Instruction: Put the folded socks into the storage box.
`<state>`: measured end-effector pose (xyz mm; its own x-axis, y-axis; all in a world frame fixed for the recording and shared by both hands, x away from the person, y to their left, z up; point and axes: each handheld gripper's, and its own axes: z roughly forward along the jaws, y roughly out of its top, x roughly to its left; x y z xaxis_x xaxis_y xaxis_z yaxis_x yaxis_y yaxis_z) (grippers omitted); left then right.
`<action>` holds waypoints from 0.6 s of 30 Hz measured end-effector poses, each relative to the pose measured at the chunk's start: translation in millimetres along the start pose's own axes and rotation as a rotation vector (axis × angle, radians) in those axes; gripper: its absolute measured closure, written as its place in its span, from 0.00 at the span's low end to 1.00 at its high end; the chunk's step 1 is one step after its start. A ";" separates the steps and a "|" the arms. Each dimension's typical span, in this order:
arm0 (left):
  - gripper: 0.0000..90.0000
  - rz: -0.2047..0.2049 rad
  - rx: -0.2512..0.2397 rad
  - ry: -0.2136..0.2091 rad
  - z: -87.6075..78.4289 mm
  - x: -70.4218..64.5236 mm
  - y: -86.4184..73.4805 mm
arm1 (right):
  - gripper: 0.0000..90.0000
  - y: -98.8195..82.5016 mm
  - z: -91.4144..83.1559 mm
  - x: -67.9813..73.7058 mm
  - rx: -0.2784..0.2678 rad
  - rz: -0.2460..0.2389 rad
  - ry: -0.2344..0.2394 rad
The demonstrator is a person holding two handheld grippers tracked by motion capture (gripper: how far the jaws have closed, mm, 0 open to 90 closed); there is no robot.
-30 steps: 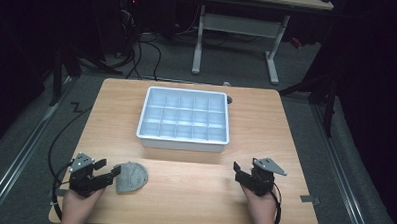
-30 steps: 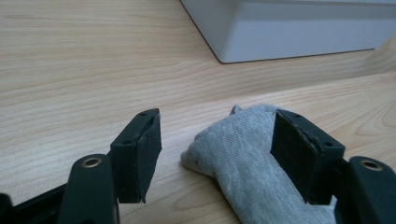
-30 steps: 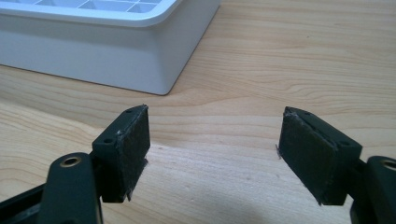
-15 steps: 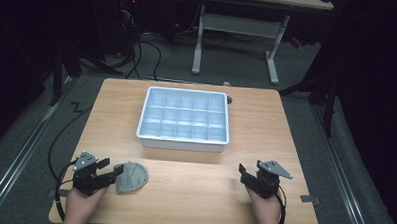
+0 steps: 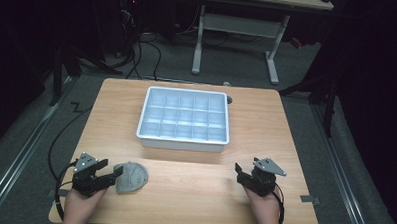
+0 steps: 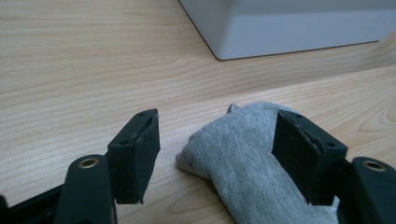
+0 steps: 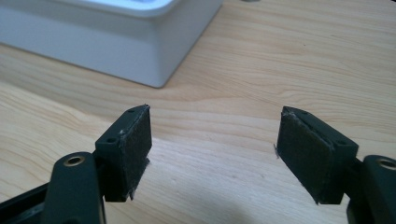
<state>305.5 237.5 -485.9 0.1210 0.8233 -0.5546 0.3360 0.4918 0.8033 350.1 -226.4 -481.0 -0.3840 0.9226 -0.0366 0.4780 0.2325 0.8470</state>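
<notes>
Both grippers are sitting spread: left gripper [image 5: 115, 173] straddling a crumpled grey cloth [image 5: 131, 177], right gripper [image 5: 239, 173] facing a white compartmented plastic tray [image 5: 184, 141].

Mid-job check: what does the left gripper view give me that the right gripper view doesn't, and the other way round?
Left gripper view alone: a grey cloth lying on the table between the open jaws of the left gripper, close against the right-hand pad; whether it touches is unclear. Right gripper view alone: bare wood between the open jaws of the right gripper, and the raised rounded rim of the white tray. Both share the light wooden table and a corner of that tray ahead of the jaws.
</notes>
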 end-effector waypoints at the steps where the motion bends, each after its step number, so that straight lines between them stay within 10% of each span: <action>1: 0.36 0.001 0.000 -0.001 -0.3 0.1 0.1 | 0.28 1.5 -0.6 -0.2 0.015 -0.014 -0.009; 18: 0.30 -0.009 0.050 0.026 7.2 -5.9 -10.2 | 0.25 -21.6 -24.0 -12.1 -0.047 0.009 0.000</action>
<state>308.0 225.7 -492.4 0.0937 0.8264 -0.5552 0.3832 0.4848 0.7862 325.4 -249.9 -486.1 -0.3800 0.9246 -0.0284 0.4437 0.2091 0.8714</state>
